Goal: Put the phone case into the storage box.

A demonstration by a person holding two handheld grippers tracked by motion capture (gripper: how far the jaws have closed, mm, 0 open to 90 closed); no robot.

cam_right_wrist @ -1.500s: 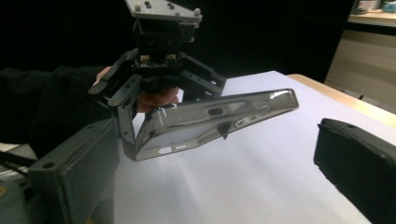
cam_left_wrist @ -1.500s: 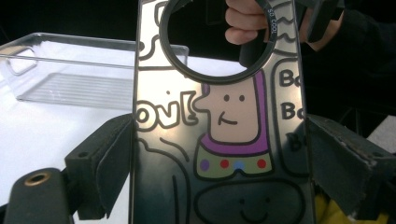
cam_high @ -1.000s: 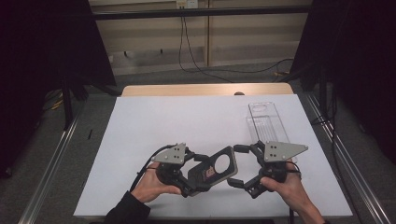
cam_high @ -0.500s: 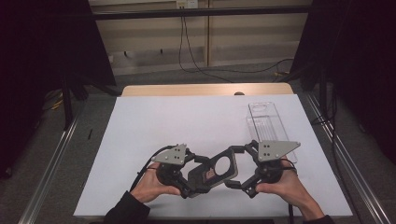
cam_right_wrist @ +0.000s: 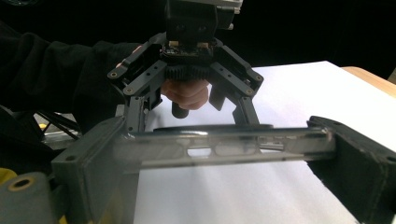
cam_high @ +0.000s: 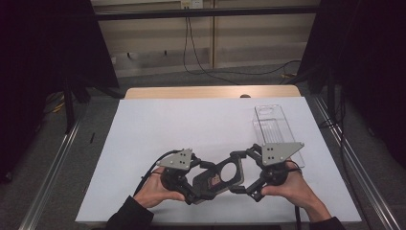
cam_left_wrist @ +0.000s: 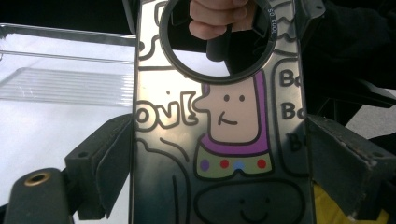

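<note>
A dark phone case [cam_high: 218, 177] with a cartoon figure and a round ring opening hangs just above the white table near its front edge. My left gripper [cam_high: 203, 184] is shut on the case's left end; in the left gripper view the case [cam_left_wrist: 224, 140] fills the gap between both pads. My right gripper [cam_high: 241, 172] grips the opposite end from the right. In the right gripper view the case [cam_right_wrist: 224, 147] lies edge-on, spanning from one pad to the other, with the left gripper [cam_right_wrist: 191, 51] and a hand behind it.
A clear plastic tray [cam_high: 275, 127] lies on the white table [cam_high: 191, 124] at the right, just beyond my right gripper. A wooden edge [cam_high: 210, 92] borders the table's far side, with metal rails along both sides.
My right gripper has shifted a little to the left, and its jaws have closed in on the case's right end. The left gripper and the case have stayed put.
</note>
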